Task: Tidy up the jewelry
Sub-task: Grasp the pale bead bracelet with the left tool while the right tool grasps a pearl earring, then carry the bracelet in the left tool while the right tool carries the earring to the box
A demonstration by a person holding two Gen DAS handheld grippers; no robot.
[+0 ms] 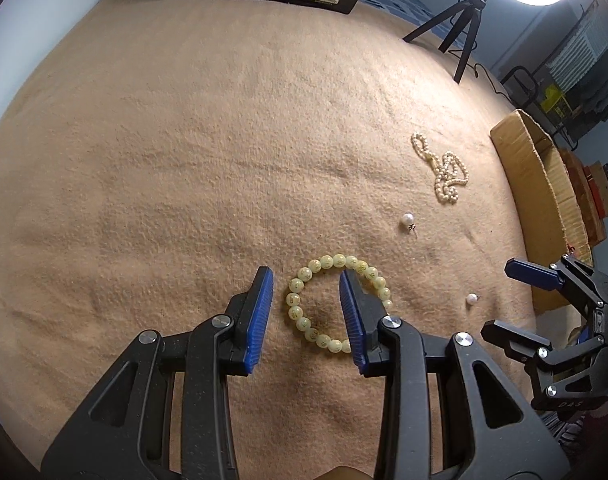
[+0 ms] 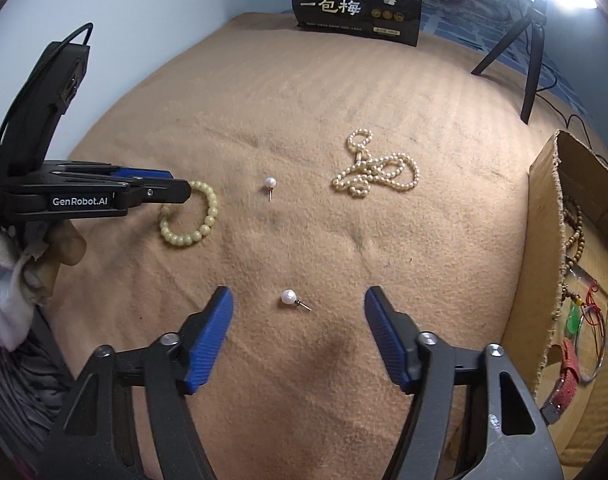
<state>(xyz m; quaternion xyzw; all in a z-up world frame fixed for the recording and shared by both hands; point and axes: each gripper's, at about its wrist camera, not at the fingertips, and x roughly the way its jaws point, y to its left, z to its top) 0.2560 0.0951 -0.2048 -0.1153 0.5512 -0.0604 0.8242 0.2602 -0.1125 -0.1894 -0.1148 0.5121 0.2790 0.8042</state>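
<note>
A pale yellow bead bracelet (image 1: 304,320) lies on the tan blanket. My left gripper (image 1: 306,274) is open, its right finger inside the ring and its left finger outside, around the bracelet's left side. The bracelet also shows in the right wrist view (image 2: 199,232) under the left gripper (image 2: 175,190). My right gripper (image 2: 297,296) is open and empty, with a pearl earring (image 2: 289,297) lying between its fingers. A second pearl earring (image 2: 270,183) and a tangled pearl necklace (image 2: 378,170) lie farther back.
A cardboard box (image 2: 544,208) at the right holds wooden beads, a red cord with a green pendant and other jewelry. A black snack bag (image 2: 358,4) stands at the back. A tripod (image 2: 524,48) with a ring light stands at the back right.
</note>
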